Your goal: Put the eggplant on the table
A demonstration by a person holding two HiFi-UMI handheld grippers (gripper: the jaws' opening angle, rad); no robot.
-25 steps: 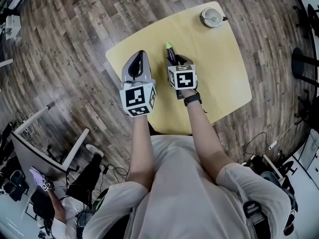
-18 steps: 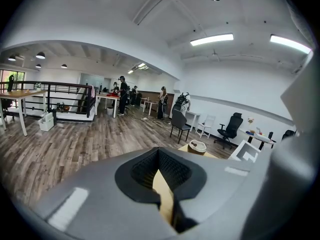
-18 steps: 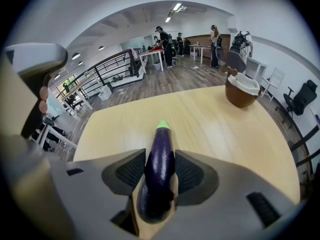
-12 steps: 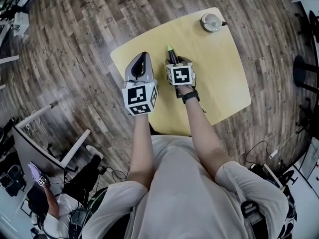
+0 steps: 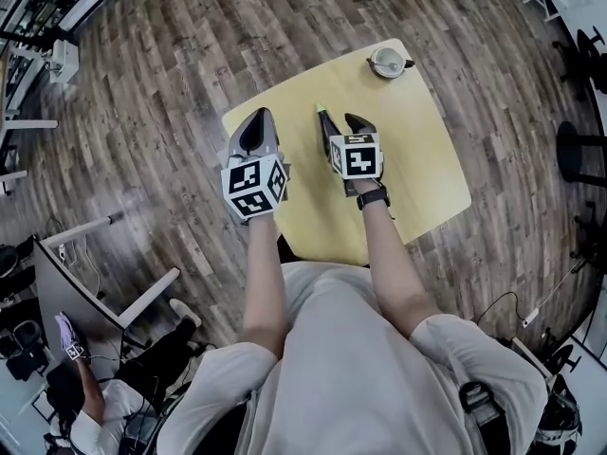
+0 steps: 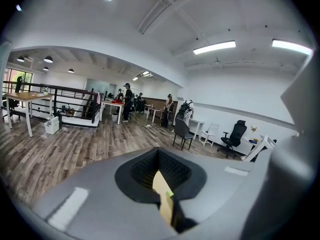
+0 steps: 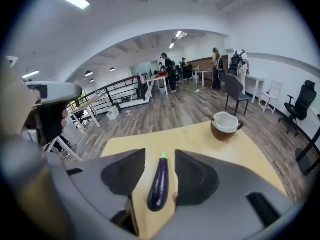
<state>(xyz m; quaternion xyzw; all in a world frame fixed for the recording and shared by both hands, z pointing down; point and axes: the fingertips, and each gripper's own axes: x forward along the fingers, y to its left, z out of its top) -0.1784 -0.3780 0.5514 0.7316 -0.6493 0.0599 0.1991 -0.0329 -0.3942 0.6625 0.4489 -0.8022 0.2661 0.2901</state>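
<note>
A dark purple eggplant (image 5: 325, 129) with a green tip lies on the yellow table (image 5: 417, 159), pointing away from me. My right gripper (image 5: 342, 127) is open around it. In the right gripper view the eggplant (image 7: 159, 186) rests on the tabletop between the two dark pads, with bare table showing on its left side. My left gripper (image 5: 254, 129) hovers over the table's left edge, shut and holding nothing. In the left gripper view its pads (image 6: 160, 184) meet, and it looks out into the room.
A brown-and-white cup (image 5: 387, 62) stands at the table's far right corner, also the cup (image 7: 225, 125) ahead of the right jaws. Wooden floor surrounds the small table. A person sits at a desk (image 5: 66, 282) at the lower left.
The right gripper's jaws have spread apart from the eggplant, which now lies on the table between them. The left gripper stays shut and has shifted slightly.
</note>
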